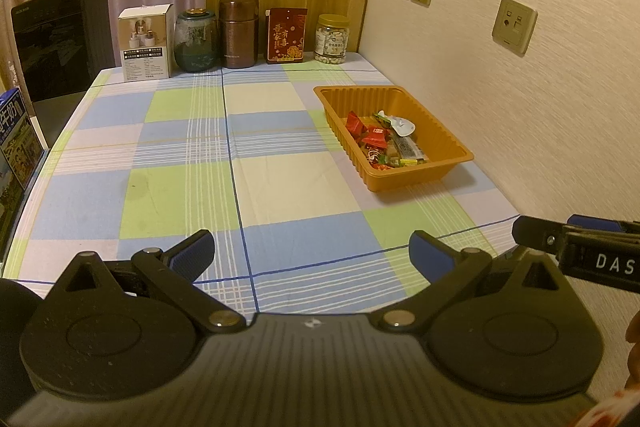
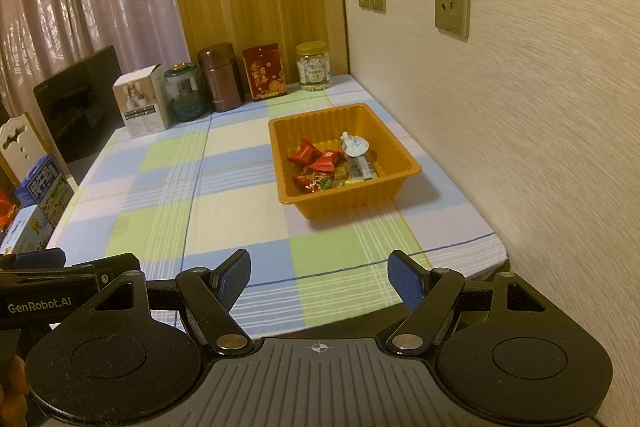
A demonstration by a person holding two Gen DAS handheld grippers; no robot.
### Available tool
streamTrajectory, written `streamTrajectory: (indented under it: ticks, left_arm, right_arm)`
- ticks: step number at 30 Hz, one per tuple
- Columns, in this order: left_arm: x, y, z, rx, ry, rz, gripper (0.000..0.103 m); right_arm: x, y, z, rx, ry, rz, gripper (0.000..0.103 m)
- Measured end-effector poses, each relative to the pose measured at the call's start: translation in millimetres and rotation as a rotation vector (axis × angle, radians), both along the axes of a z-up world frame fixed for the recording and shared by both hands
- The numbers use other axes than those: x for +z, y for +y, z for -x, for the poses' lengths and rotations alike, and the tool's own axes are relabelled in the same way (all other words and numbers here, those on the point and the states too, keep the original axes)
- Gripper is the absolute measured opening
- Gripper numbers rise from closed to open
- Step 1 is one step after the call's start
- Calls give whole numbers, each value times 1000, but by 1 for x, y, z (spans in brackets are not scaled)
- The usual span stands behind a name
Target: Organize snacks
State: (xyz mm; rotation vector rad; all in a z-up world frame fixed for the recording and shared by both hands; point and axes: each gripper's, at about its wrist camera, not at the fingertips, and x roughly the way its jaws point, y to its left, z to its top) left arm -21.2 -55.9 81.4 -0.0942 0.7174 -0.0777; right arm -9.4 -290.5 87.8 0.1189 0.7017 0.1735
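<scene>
Both grippers, left gripper [image 1: 312, 253] and right gripper [image 2: 319, 277], hang wide apart and empty over the near table edge. Snacks [image 2: 334, 163] all sit in the orange tray [image 2: 404, 155] by the wall; checked cloth [image 1: 180, 167] bare of strays, so task looks basically done.

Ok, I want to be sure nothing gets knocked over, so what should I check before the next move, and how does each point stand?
1. Left claw open and empty: ok.
2. Right claw open and empty: ok.
3. Orange tray flat on the tablecloth, upright: ok.
4. Snacks all inside the tray, none loose on the cloth: ok.
5. Row of containers at the back, including the nut jar, standing apart from the tray: ok.
6. Whether any snack is still left to sort outside the views: cannot tell.
</scene>
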Motion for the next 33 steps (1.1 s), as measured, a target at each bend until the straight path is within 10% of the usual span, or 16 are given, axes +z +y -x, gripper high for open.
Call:
streamTrajectory:
  ticks: [33]
  left_arm:
    - [-1,-1,3,-1,-26,-2,103]
  right_arm:
    - [-1,-1,-1,0,0,0,75]
